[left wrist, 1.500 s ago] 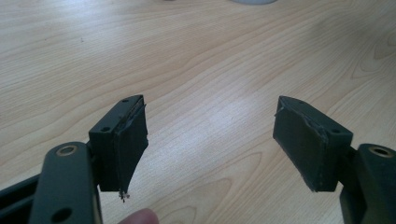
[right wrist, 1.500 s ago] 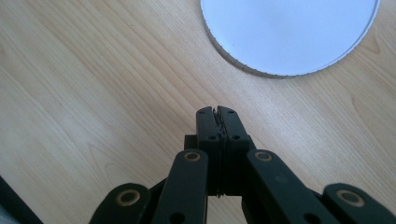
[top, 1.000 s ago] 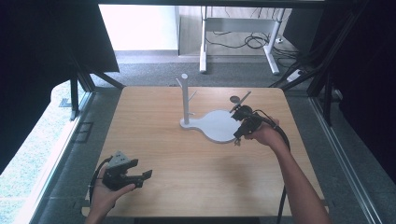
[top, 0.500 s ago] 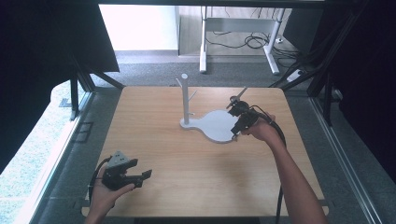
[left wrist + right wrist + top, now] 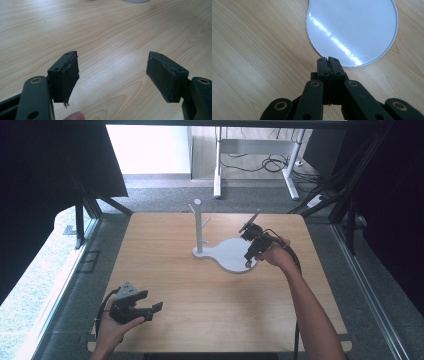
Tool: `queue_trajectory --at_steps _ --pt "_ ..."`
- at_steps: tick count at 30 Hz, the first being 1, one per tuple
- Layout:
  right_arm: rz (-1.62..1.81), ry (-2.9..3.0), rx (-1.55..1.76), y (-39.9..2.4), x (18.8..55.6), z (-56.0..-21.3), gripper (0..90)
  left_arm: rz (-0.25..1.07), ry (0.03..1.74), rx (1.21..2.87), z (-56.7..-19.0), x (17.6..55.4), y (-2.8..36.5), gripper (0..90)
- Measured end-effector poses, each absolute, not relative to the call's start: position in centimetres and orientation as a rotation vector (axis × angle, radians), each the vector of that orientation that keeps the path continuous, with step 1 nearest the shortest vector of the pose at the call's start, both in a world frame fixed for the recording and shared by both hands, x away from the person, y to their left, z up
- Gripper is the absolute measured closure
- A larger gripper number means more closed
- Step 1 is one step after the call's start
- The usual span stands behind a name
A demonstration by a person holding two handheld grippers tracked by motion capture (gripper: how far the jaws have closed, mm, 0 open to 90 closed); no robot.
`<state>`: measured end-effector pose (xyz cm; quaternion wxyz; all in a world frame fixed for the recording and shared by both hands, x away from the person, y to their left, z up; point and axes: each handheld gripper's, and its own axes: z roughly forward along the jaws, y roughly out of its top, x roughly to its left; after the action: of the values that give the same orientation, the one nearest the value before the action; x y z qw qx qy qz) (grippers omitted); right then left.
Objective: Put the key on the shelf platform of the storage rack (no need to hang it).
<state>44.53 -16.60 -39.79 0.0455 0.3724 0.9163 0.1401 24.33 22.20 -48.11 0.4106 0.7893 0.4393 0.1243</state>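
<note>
A white stand with an upright post (image 5: 198, 227) and a flat rounded base plate (image 5: 231, 255) sits at the middle-back of the wooden table (image 5: 210, 310). My right gripper (image 5: 248, 261) hovers over the plate's right edge, pointing down, jaws pressed together with nothing between them. In the right gripper view its shut tips (image 5: 328, 60) hang just above the near rim of the glossy white plate (image 5: 354, 27). My left gripper (image 5: 150, 312) rests low at the table's front left, held in a hand. Its jaws stand wide apart (image 5: 112, 75) over bare wood.
The table's front edge lies just below the left hand. A white desk frame (image 5: 252, 162) and cables stand on the floor beyond the far edge. Dark frame rails (image 5: 82, 215) flank both sides.
The right gripper has shifted slightly over the plate's right edge, staying shut. The left gripper has kept still.
</note>
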Motion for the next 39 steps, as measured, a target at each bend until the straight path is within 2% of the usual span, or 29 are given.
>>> queue_trajectory --at_steps 39 --pt "0.406 2.765 1.198 -14.2 48.5 -40.3 90.0 0.315 1.103 1.969 -47.8 24.3 22.7 26.4"
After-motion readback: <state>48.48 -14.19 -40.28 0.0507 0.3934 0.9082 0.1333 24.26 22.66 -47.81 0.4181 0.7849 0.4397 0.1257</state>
